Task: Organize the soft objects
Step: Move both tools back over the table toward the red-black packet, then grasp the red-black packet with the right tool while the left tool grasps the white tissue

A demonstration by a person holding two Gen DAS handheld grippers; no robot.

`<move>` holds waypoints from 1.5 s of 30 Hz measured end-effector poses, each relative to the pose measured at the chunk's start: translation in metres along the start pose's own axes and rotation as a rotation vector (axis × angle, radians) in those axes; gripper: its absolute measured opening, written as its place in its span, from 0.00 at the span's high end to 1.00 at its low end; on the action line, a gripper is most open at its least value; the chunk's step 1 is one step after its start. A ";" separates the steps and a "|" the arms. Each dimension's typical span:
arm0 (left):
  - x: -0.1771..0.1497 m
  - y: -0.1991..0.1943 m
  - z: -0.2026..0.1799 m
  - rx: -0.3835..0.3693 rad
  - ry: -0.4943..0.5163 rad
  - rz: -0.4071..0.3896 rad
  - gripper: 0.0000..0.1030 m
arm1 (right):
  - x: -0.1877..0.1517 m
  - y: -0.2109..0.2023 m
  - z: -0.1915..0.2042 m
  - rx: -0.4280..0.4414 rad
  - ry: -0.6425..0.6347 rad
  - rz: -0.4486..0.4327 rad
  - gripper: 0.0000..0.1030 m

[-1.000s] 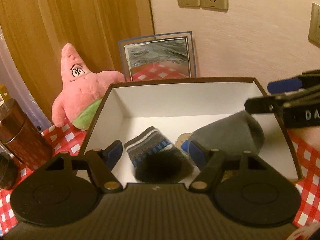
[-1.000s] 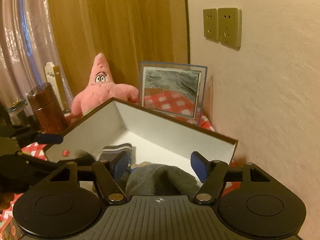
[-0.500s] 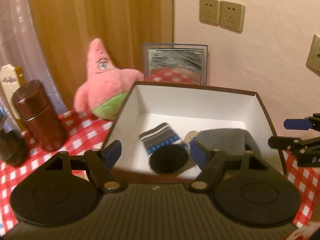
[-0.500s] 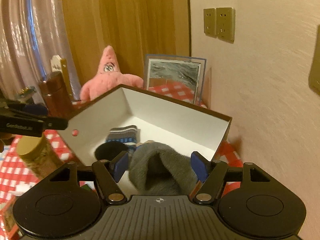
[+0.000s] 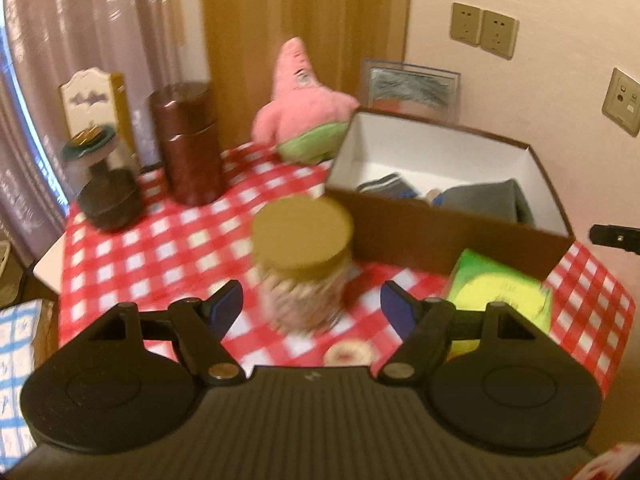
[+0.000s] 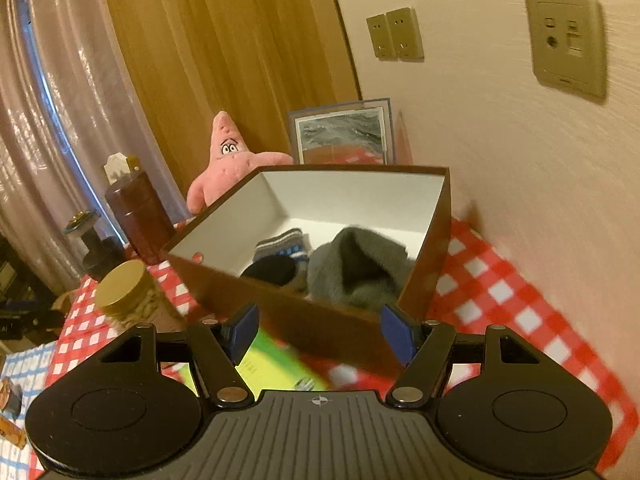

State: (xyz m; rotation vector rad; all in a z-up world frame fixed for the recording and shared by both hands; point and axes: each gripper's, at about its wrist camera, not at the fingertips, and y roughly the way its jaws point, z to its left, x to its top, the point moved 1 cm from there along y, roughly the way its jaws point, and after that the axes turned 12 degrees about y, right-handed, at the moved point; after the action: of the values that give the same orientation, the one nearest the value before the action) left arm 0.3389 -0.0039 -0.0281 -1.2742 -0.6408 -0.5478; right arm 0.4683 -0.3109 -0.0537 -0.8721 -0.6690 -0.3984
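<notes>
Both tools are open and hold nothing. The left tool (image 5: pixel 311 307) has its blue pads apart, with a jar with a tan lid (image 5: pixel 303 238) standing just ahead between them, not touched. The right tool (image 6: pixel 319 330) is also spread wide, and in front of it is the brown box (image 6: pixel 280 312). Inside the box lie a striped sock (image 6: pixel 282 246) and a grey sock (image 6: pixel 356 268), side by side; I judge they were put there so the soft things are together. The pink star plush (image 5: pixel 306 108) sits on the checkered surface (image 5: pixel 160 248) beyond the left tool, beside the far corner of the box. It is soft too, so probably it goes next.
</notes>
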 end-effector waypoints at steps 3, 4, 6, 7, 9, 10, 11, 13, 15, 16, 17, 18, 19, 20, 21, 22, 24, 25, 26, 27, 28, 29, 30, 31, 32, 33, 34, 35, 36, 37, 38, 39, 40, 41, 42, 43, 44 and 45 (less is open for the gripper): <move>-0.031 -0.016 0.026 -0.007 -0.019 0.007 0.28 | -0.032 -0.014 0.023 -0.040 0.015 -0.008 0.34; -0.040 -0.020 0.035 -0.010 -0.026 0.009 0.28 | -0.045 -0.018 0.032 -0.053 0.015 -0.009 0.34; -0.062 -0.028 0.052 -0.029 -0.035 0.019 0.28 | -0.072 -0.026 0.052 -0.071 0.023 -0.005 0.34; -0.073 -0.033 0.059 -0.038 -0.031 0.023 0.28 | -0.086 -0.028 0.062 -0.079 0.034 0.000 0.34; -0.094 -0.041 0.072 -0.045 -0.005 0.034 0.29 | -0.115 -0.031 0.083 -0.083 0.069 0.026 0.34; -0.104 -0.044 0.077 -0.050 0.013 0.039 0.29 | -0.129 -0.031 0.094 -0.081 0.087 0.039 0.34; -0.113 -0.047 0.081 -0.058 0.032 0.040 0.29 | -0.144 -0.031 0.106 -0.080 0.101 0.050 0.34; -0.131 -0.053 0.089 -0.076 0.069 0.052 0.30 | -0.170 -0.031 0.128 -0.079 0.125 0.067 0.34; -0.146 -0.058 0.093 -0.089 0.099 0.070 0.32 | -0.190 -0.028 0.146 -0.068 0.154 0.096 0.34; -0.151 -0.060 0.095 -0.094 0.110 0.075 0.32 | -0.198 -0.027 0.155 -0.060 0.169 0.117 0.34; -0.157 -0.062 0.096 -0.104 0.123 0.076 0.32 | -0.205 -0.027 0.162 -0.052 0.182 0.133 0.34; -0.161 -0.064 0.097 -0.118 0.134 0.078 0.32 | -0.210 -0.025 0.168 -0.043 0.192 0.148 0.34; -0.165 -0.065 0.097 -0.131 0.142 0.080 0.32 | -0.215 -0.024 0.175 -0.035 0.197 0.167 0.34; -0.168 -0.066 0.097 -0.142 0.148 0.083 0.32 | -0.218 -0.022 0.179 -0.028 0.199 0.180 0.34; -0.171 -0.065 0.096 -0.150 0.152 0.084 0.33 | -0.221 -0.021 0.183 -0.022 0.201 0.189 0.34; -0.171 -0.063 0.095 -0.157 0.154 0.086 0.33 | -0.223 -0.019 0.186 -0.018 0.202 0.194 0.34; -0.171 -0.058 0.093 -0.172 0.159 0.094 0.33 | -0.224 -0.015 0.188 -0.012 0.208 0.198 0.34; -0.169 -0.055 0.092 -0.176 0.164 0.094 0.33 | -0.224 -0.012 0.187 -0.006 0.216 0.202 0.34; -0.168 -0.053 0.090 -0.176 0.172 0.091 0.33 | -0.224 -0.007 0.186 0.003 0.224 0.207 0.34; -0.167 -0.050 0.089 -0.172 0.182 0.090 0.33 | -0.225 -0.002 0.185 0.013 0.229 0.211 0.34; -0.166 -0.047 0.087 -0.166 0.192 0.091 0.33 | -0.226 0.003 0.184 0.021 0.236 0.217 0.34; -0.165 -0.044 0.086 -0.158 0.199 0.094 0.33 | -0.228 0.008 0.182 0.026 0.246 0.225 0.34; -0.164 -0.041 0.085 -0.151 0.203 0.099 0.33 | -0.229 0.013 0.180 0.033 0.259 0.235 0.34; -0.164 -0.037 0.084 -0.146 0.207 0.105 0.33 | -0.231 0.018 0.178 0.045 0.271 0.244 0.34; -0.164 -0.034 0.083 -0.143 0.210 0.109 0.34 | -0.233 0.023 0.177 0.054 0.279 0.255 0.34; -0.165 -0.030 0.082 -0.140 0.211 0.117 0.37 | -0.234 0.028 0.177 0.056 0.284 0.263 0.34; -0.165 -0.027 0.082 -0.140 0.212 0.126 0.37 | -0.235 0.032 0.176 0.058 0.290 0.270 0.35; -0.166 -0.024 0.082 -0.141 0.213 0.134 0.38 | -0.236 0.036 0.175 0.060 0.297 0.275 0.38; -0.166 -0.020 0.082 -0.144 0.215 0.139 0.38 | -0.236 0.041 0.175 0.058 0.307 0.285 0.40; -0.167 -0.017 0.082 -0.151 0.219 0.145 0.38 | -0.238 0.044 0.174 0.058 0.318 0.293 0.44; -0.167 -0.014 0.082 -0.161 0.227 0.151 0.38 | -0.239 0.049 0.175 0.058 0.332 0.300 0.46; -0.167 -0.010 0.082 -0.172 0.238 0.155 0.39 | -0.241 0.052 0.175 0.056 0.346 0.303 0.46; -0.167 -0.006 0.082 -0.181 0.250 0.157 0.40 | -0.243 0.056 0.176 0.052 0.357 0.301 0.48; -0.167 -0.001 0.083 -0.190 0.263 0.159 0.41 | -0.245 0.059 0.177 0.046 0.365 0.297 0.50; -0.167 0.004 0.086 -0.202 0.277 0.160 0.41 | -0.248 0.061 0.178 0.038 0.377 0.293 0.51; -0.167 0.009 0.088 -0.214 0.287 0.161 0.42 | -0.251 0.064 0.179 0.024 0.397 0.289 0.53; -0.168 0.014 0.091 -0.234 0.301 0.164 0.42 | -0.254 0.067 0.180 0.013 0.417 0.285 0.56; -0.168 0.019 0.095 -0.260 0.318 0.164 0.42 | -0.258 0.069 0.182 0.003 0.441 0.277 0.58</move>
State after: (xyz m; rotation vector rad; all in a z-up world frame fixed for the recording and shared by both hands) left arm 0.2209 0.0966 -0.1442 -1.4287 -0.2020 -0.6950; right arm 0.2525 -0.1099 -0.1849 -0.8245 -0.1389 -0.3249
